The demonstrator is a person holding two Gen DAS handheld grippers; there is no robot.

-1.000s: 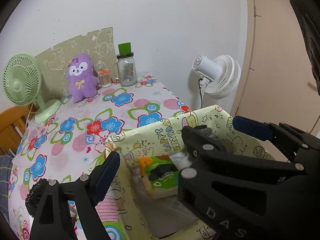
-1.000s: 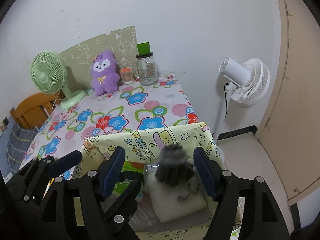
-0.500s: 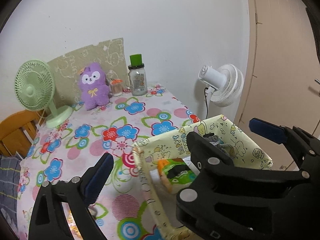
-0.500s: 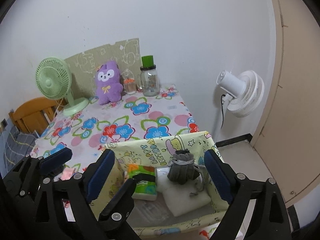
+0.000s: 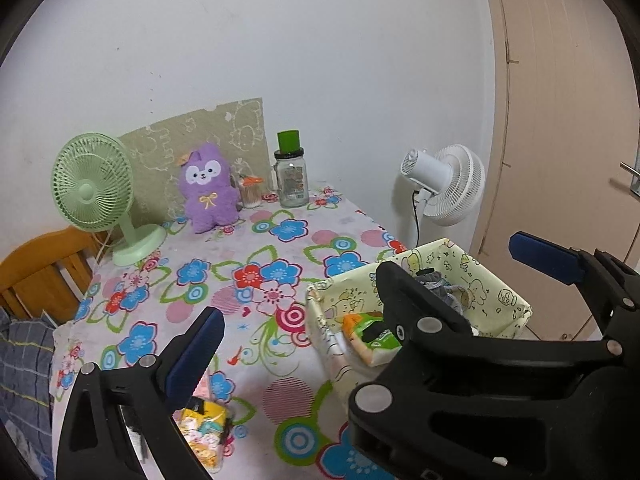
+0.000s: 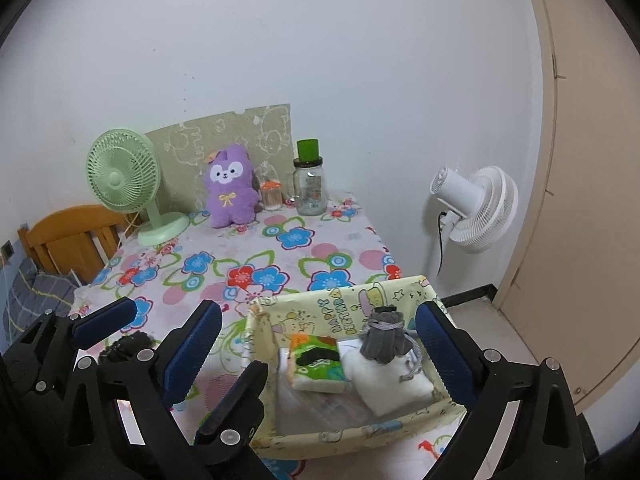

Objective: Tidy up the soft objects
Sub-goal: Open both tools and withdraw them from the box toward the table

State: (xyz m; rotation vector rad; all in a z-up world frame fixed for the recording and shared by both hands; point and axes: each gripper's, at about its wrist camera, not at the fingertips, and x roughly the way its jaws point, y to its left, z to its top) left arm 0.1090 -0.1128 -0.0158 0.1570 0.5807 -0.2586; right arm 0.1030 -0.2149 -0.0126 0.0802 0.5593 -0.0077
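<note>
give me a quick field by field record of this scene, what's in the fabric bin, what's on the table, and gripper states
bin: yellow fabric bin at the table's near right corner
in bin: grey pouch on a white folded cloth; green-orange tissue pack beside them
table back: purple plush, green fan, glass jar
table near edge: yellow packet
left gripper: open, nothing between the jaws
right gripper: open, jaws just widened, apart from the pouch
floor: white fan

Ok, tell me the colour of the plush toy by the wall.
Purple plush toy, white face, yellow bow; clearest in the right wrist view.
</note>
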